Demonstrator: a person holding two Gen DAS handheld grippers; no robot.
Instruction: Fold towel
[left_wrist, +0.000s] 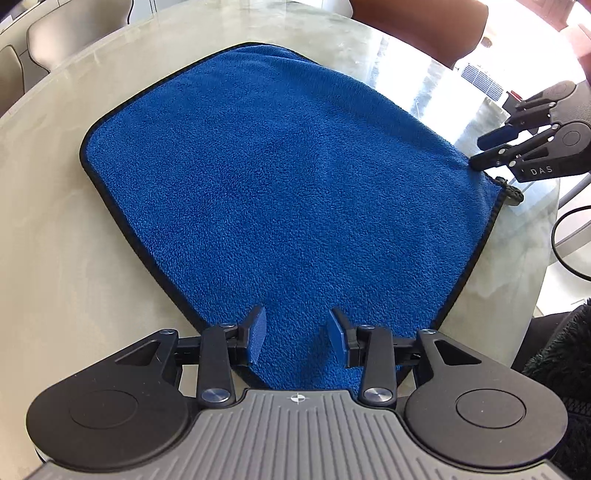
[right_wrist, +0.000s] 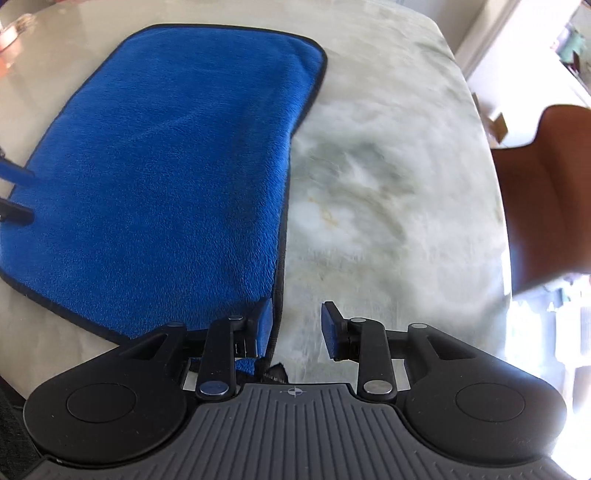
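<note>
— How does the left gripper (left_wrist: 298, 334) stand?
— Tilted steeply down, jaws parted, blue pads (left_wrist: 258, 338) apart.
— And the right gripper (right_wrist: 295, 328)?
— Also pointed steeply down, jaws parted, pads not pressing anything.

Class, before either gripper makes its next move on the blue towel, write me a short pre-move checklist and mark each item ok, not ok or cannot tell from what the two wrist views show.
1. Blue towel lies flat on the marble table: ok, no big wrinkles visible.
2. Left gripper jaws apart over the towel's near end, nothing pinched: ok.
3. Right gripper jaws apart at the towel's black-trimmed edge, pads not pressing cloth: ok.
4. Towel already folded once: cannot tell; layers are not visible.
5. Black hanging loop at the corner clear of the jaws: ok in the left wrist view.
6. Brown chair away from the towel: ok.
</note>
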